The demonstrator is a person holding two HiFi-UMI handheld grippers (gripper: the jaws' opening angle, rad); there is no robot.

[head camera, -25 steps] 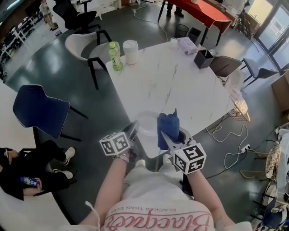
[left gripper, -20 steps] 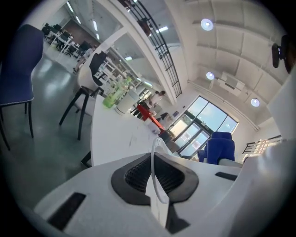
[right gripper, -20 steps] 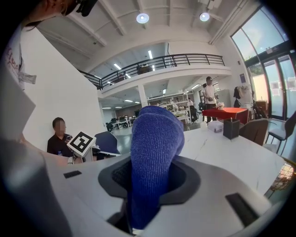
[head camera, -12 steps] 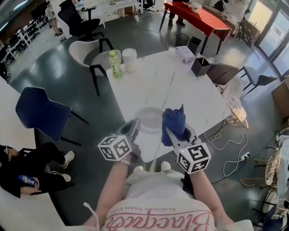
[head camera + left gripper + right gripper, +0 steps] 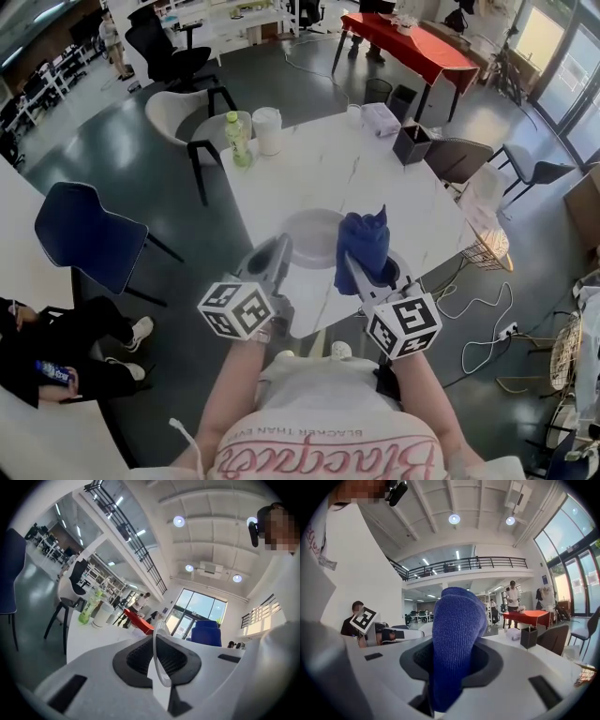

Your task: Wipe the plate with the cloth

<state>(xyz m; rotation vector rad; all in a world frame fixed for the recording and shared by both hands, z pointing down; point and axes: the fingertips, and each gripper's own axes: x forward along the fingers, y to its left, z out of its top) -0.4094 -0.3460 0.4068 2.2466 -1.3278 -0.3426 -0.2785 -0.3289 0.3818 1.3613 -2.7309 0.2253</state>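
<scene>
On shirt (image 5: 319, 398): "Blacquer" (upside down)

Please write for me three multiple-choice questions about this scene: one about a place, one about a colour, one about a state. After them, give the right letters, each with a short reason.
1. Where does the green bottle stand?
A) on the white table, near a far corner, beside a white container
B) in a sink
C) inside a cupboard

2. What colour is the cloth in the right gripper?
A) red
B) blue
C) yellow

3. In what state is the left gripper?
A) open and empty
B) shut on the green bottle
C) shut on the rim of the plate

Answers:
1 A: the head view shows it on the tabletop next to the container.
2 B: the head view and the right gripper view both show blue fabric between the jaws.
3 C: the left gripper view shows the thin rim pinched between the pads.
</scene>
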